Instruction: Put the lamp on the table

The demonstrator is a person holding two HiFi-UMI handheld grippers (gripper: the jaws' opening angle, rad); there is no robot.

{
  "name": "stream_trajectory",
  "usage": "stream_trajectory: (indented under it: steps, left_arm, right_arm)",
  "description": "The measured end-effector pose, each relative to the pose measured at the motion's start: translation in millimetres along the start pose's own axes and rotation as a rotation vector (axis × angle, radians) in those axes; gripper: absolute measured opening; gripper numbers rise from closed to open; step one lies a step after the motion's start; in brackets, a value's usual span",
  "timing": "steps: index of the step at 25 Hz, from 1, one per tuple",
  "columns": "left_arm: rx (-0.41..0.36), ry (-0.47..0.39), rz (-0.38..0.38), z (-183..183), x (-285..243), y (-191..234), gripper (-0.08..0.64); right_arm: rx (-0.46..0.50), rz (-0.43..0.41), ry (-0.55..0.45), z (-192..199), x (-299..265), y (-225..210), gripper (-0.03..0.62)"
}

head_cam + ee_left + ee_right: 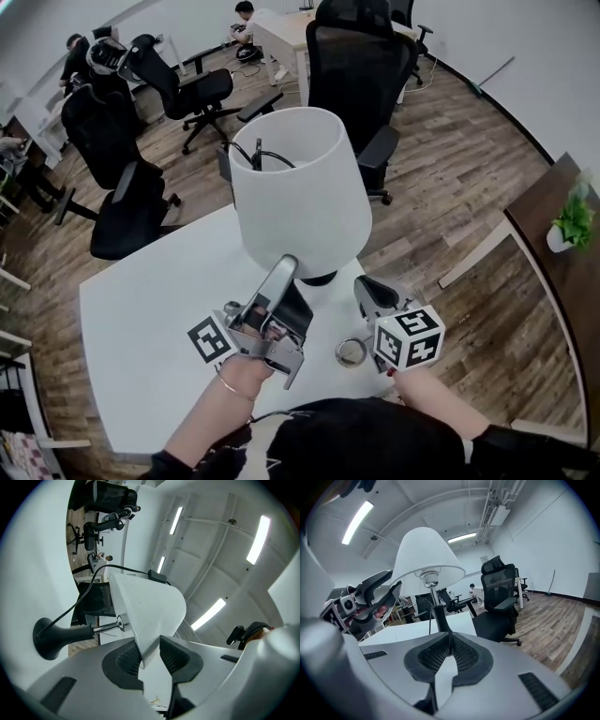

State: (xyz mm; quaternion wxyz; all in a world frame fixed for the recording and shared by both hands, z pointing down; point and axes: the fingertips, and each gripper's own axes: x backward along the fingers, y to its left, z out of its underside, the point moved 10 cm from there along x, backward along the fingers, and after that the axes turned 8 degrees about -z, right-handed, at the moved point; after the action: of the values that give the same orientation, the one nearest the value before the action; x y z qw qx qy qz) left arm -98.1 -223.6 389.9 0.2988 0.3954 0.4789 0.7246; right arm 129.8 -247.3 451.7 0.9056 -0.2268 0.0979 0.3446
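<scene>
Lamp [300, 192] stands on the table [141, 314] — left gripper [287, 266] at its seven o'clock, jaws apart around the shade rim [149, 644]; right gripper [367, 285] at five o'clock, jaws together, empty.

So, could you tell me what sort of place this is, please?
Most likely an open-plan office: black swivel chairs stand around white desks on a wood-plank floor, with strip lights on the ceiling.
</scene>
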Motion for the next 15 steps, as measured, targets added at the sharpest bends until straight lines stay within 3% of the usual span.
stream_trajectory:
  steps: [15]
  left_arm:
    - [-0.023, 0.011, -0.012, 9.2, 8.9, -1.8, 0.110]
  right_arm:
    - [0.001, 0.052, -0.042, 2.9, 35.3, 6.0, 0.031]
